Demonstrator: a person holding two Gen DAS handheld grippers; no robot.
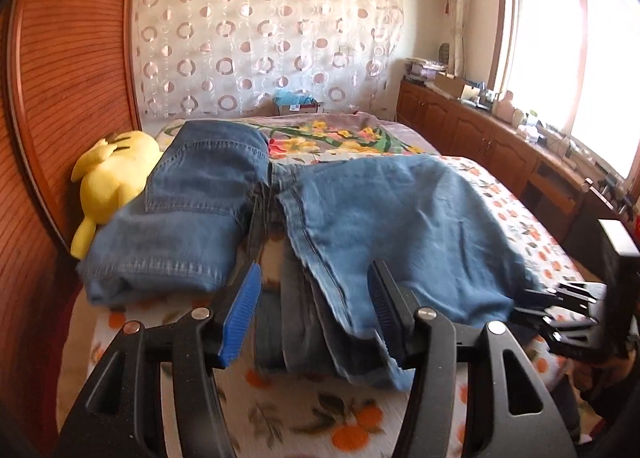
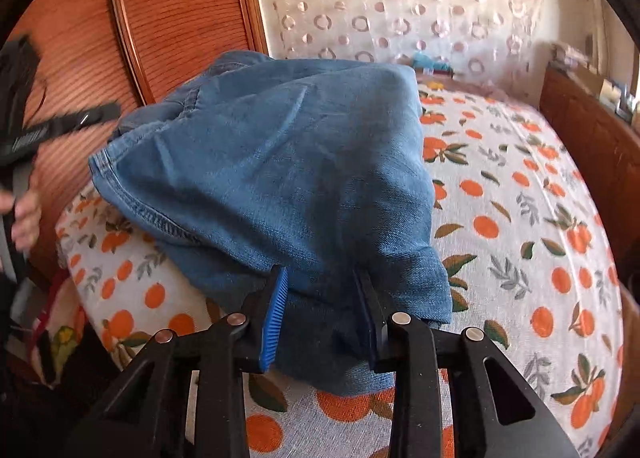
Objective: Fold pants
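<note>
On the near part of an orange-print bedspread point(image 2: 520, 218), blue denim pants point(image 1: 400, 218) are seen partly folded, one thickness doubled over at the left beside a yellow plush toy point(image 1: 112, 178). Denim is clamped between the pads of the right gripper point(image 2: 322, 310). The left gripper point(image 1: 316, 310) is held partly open around the near hem, the left pad clear of it.
</note>
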